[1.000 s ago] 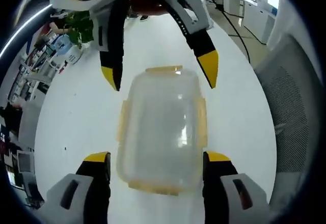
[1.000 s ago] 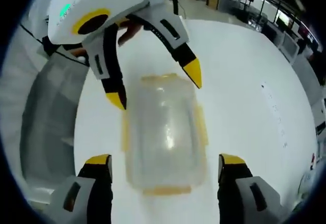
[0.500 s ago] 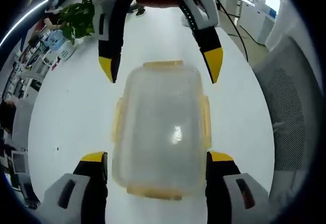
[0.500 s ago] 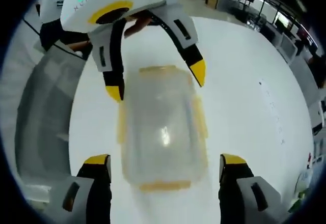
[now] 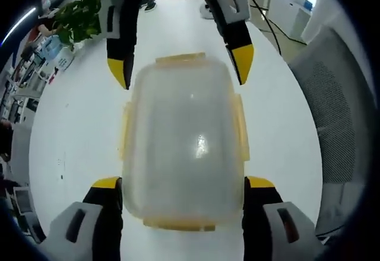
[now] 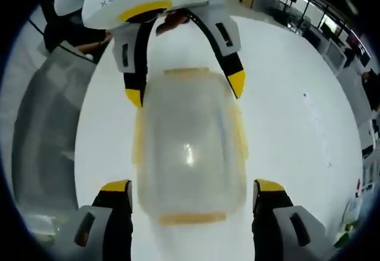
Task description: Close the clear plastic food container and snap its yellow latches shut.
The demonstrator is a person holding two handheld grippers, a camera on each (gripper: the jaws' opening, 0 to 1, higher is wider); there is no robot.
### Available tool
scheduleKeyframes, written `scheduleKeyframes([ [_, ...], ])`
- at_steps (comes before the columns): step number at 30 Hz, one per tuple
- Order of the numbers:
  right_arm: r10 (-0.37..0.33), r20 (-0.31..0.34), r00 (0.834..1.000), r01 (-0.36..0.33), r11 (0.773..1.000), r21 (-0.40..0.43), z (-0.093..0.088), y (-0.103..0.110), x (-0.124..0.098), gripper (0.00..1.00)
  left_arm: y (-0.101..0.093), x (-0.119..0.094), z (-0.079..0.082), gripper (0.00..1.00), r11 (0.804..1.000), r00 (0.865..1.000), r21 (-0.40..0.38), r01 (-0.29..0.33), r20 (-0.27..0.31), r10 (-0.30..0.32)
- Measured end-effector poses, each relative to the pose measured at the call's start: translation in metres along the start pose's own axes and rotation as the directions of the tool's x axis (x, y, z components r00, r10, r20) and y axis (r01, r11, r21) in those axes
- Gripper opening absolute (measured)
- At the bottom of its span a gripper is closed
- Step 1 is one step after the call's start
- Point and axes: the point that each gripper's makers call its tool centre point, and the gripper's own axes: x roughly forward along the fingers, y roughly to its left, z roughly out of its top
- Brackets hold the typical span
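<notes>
A clear plastic container with its lid on lies on the white table, lengthwise between the two grippers. Yellow latches show at its far end, near end and both long sides. My left gripper is open, its yellow-tipped jaws standing either side of the near end. My right gripper comes in from the top, open, straddling the far end. In the right gripper view the same container sits between my right gripper and the left gripper, both open.
A grey mesh chair stands beside the table, seen again in the right gripper view as the chair. A green plant and office clutter lie beyond the table's far edge. A person's hand holds the left gripper.
Both grippers have moved in toward the container and toward each other, so their jaws now flank its two ends. The container has not shifted on the table. Jaws stay open.
</notes>
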Motion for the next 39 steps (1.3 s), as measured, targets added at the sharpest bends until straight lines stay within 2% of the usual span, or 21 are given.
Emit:
scheduleKeyframes([
  [5,-0.005,-0.007,1.0,0.005,1.0,-0.006,-0.003,0.001,0.004,0.79,-0.001,0.002,-0.002,0.86,1.0,1.0,0.017,0.004,-0.018,-0.004],
  [17,-0.012,-0.005,1.0,0.012,1.0,-0.01,-0.003,0.001,0.005,0.78,-0.001,0.003,-0.003,0.86,1.0,0.998,0.013,0.012,-0.064,-0.011],
  [24,-0.008,-0.013,1.0,0.008,1.0,-0.019,-0.002,0.005,0.005,0.78,-0.006,0.002,-0.004,0.85,1.0,0.998,-0.002,0.011,-0.059,-0.011],
  [39,0.001,-0.04,0.999,-0.004,0.998,-0.061,0.009,0.021,0.012,0.79,-0.028,-0.006,-0.012,0.85,0.997,1.0,-0.072,-0.018,0.003,0.018],
])
